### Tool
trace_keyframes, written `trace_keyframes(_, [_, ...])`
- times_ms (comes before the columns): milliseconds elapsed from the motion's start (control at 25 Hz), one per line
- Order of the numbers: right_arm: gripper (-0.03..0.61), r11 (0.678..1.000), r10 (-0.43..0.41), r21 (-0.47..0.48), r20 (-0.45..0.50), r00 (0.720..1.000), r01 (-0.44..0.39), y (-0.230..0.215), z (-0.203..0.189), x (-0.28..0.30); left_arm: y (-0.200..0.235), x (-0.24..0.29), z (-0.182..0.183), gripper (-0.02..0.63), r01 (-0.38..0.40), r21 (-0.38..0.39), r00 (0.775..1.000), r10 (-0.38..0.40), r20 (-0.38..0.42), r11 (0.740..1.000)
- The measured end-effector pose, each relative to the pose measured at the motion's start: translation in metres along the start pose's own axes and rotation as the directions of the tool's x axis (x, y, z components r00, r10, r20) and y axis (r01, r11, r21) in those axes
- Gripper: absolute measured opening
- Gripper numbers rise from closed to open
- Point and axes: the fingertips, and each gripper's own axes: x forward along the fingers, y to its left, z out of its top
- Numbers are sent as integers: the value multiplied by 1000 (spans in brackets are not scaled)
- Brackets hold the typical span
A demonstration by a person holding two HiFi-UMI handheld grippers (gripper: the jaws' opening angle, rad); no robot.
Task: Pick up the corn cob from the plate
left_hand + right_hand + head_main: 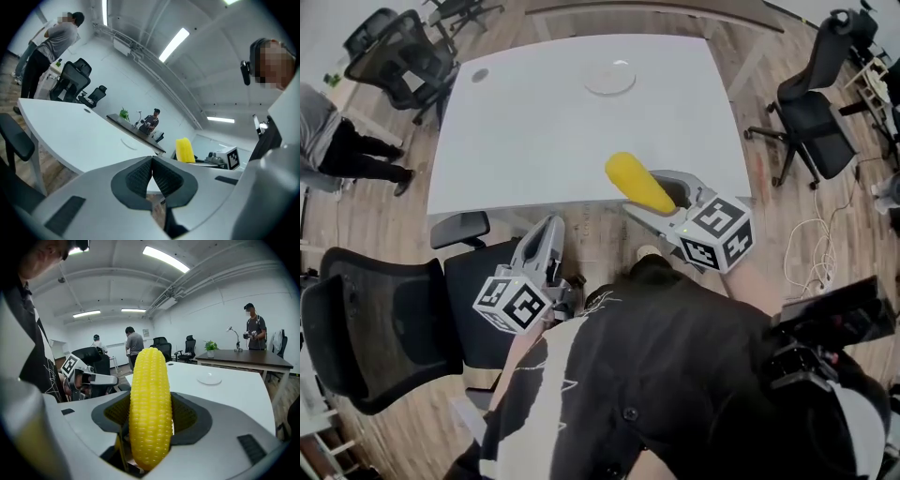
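Right gripper [661, 197] is clamped on the corn cob [638, 182], its dark ribbed pads pressing the cob from both sides; the right gripper view shows the jaws gripping the lower half, with most of the yellow length standing out past the pads.

The cob is in the air above the near edge of the white table [544, 131], tilted up and away from the person; it is well apart from the clear plate [610, 79], which sits bare near the table's far side, so the pick looks done.

The risks from here lie in the hold; the cob is round and its kernels look smooth, so it could roll or pivot between the pads if the gripper swings fast; with so much of it beyond the grip, its free end would lever it loose. A slackened squeeze would likely drop it on the table edge or onto the wooden floor [787, 216]; a harder squeeze might crush kernels.

Left gripper [151, 178] has its jaws pressed together on nothing; it hangs low by the person's body, off the table and near the black office chair [384, 319]; it is well apart from the cob and cannot catch it.
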Motion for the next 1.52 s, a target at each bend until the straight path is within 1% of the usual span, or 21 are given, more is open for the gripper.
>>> trace_keyframes(80, [259, 1000, -29, -9, -13, 999, 29, -7, -5, -9, -3, 3, -6, 14, -13, 30, 999, 14, -45, 999])
trace_keyframes(160, [259, 998, -61, 4, -18, 998, 61, -17, -9, -17, -7, 4, -8, 14, -7, 41, 998, 10, -55, 999])
trace_keyframes(280, [259, 995, -89, 37, 0, 996, 88, -26, -9, -26, -13, 0, -10, 14, 2, 33, 999, -1, -45, 999])
trace_keyframes(440, [259, 994, -97, 50, 34, 995, 95, -35, -6, -39, -19, -6, -14, 14, -6, 22, 1000, 6, -22, 1000])
trace_keyframes(600, [259, 993, -102, 68, 55, 993, 98, -49, -8, -53, -33, -5, -17, 14, -23, 33, 1000, 23, 1, 999])
trace_keyframes(800, [259, 996, -75, 55, 46, 996, 73, -57, -17, -74, -56, 3, -25, 14, -44, 13, 999, 44, 26, 999])
trace_keyframes(1040, [259, 999, -25, 27, 31, 999, 24, -65, -32, -104, -96, 22, -42, 14, -49, 21, 998, 48, 32, 999])
trace_keyframes(1320, [259, 999, 30, 39, 27, 999, -31, -79, -61, -149, -146, 39, -69, 14, -84, 31, 994, 81, 73, 996])
trace_keyframes(1520, [259, 997, 69, 46, 10, 998, -69, -96, -81, -183, -183, 49, -95, 14, -119, 9, 990, 118, 82, 993])
